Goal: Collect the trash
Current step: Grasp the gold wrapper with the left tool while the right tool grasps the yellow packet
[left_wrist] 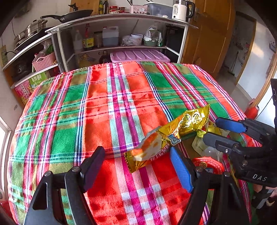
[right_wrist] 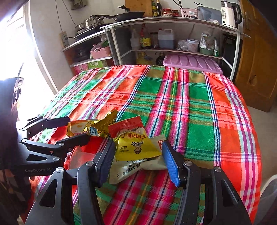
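The left hand-held gripper had its jaws spread wide, one black pad and one ribbed blue pad standing apart, with nothing clamped between them. A long gold foil snack wrapper, crinkled, shiny and serrated at both ends, lay just ahead of those fingers on the plaid tablecloth, its near end between the pad tips but not pinched. In the right wrist view the same wrapper lay between the left tool's two dark fingers.

The right hand-held gripper was likewise released, its pads flanking a loose heap of trash without closing on it. Topmost in the heap was a yellow sachet, triangular in outline and printed with dark characters; under it lay a pale cream packet and behind it a torn red wrapper. From the left wrist view a round red foil lid showed beside the heap.

The cloth covering the table was a woven check of red, green and pink stripes, slightly rumpled at the edges. Beyond it stood a metal shelf holding bottles, a black frying pan, a steel steamer pot, a white electric kettle and a pink woven basket. A ribbed lilac plastic lid lay at the table's far edge.
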### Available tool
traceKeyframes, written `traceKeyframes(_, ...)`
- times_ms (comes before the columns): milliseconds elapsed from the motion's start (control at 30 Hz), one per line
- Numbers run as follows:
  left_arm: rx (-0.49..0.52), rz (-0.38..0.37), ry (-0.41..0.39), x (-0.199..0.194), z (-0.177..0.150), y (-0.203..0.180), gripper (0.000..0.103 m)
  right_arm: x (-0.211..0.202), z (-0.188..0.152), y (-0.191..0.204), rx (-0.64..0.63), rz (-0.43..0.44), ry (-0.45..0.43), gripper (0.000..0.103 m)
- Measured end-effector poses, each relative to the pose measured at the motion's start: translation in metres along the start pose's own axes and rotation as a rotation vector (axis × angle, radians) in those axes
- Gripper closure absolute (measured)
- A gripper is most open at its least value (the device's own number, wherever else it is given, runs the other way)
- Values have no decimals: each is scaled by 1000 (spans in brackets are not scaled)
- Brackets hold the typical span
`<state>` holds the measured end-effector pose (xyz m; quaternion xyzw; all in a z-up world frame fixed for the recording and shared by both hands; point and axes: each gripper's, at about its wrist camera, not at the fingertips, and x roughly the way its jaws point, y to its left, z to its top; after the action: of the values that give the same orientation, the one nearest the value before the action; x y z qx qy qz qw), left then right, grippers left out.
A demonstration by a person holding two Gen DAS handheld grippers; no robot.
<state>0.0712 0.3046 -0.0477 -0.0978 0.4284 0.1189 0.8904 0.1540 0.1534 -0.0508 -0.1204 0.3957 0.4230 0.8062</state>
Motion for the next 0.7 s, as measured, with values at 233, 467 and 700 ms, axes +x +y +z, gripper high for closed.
traceKeyframes(233,-20,-45,-23,-2,3,4,24,3,1,-6,22,22,4,50)
traceKeyframes(467,-7,-75,-17,2,4,0,44,3,2,-5,17,31,-1,66)
traceKeyframes(700,-8,-89,-20,3,5,1,69,-1,1,-4,10,27,-16,74)
